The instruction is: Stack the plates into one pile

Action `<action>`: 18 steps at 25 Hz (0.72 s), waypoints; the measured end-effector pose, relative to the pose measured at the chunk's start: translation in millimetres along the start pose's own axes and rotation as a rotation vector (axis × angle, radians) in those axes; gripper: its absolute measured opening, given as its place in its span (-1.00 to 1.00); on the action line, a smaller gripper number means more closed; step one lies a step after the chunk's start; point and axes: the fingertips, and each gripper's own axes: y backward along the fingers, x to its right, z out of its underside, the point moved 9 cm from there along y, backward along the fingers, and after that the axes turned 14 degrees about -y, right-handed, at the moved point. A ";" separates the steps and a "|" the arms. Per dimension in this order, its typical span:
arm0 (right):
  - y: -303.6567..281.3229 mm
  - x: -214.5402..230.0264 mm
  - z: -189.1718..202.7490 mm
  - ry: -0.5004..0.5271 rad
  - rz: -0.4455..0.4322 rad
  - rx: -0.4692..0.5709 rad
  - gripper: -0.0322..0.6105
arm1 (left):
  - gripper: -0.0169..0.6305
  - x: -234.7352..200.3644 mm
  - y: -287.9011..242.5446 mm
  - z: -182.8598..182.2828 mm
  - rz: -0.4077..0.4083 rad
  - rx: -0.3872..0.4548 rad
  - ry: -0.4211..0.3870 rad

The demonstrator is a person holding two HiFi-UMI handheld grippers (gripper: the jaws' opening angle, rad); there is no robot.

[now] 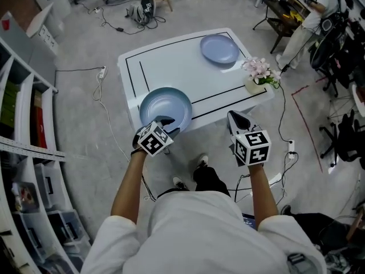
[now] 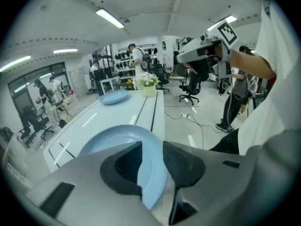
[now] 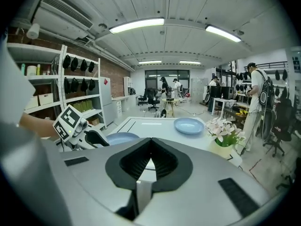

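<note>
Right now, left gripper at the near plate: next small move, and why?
Probably close the left gripper on the rim of the near round pale-blue plate: the rim sits between its open jaws, unpressed. The other blue plate waits across the white table.

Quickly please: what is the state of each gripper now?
Left gripper: open, rim of blue plate between its fingers.
Right gripper: shut, holding nothing.

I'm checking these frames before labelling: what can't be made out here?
Head view: front rim of the near light-blue round plate, covered by the left gripper.
Left gripper view: the white table's edge under that plate, hidden by the gripper's body.
Right gripper view: the plate's left part, behind the left gripper.
</note>
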 end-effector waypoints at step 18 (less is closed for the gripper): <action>-4.1 33.8 -81.8 0.034 0.084 0.172 -0.86 | -0.89 -115.0 86.5 -122.0 -0.407 0.487 0.137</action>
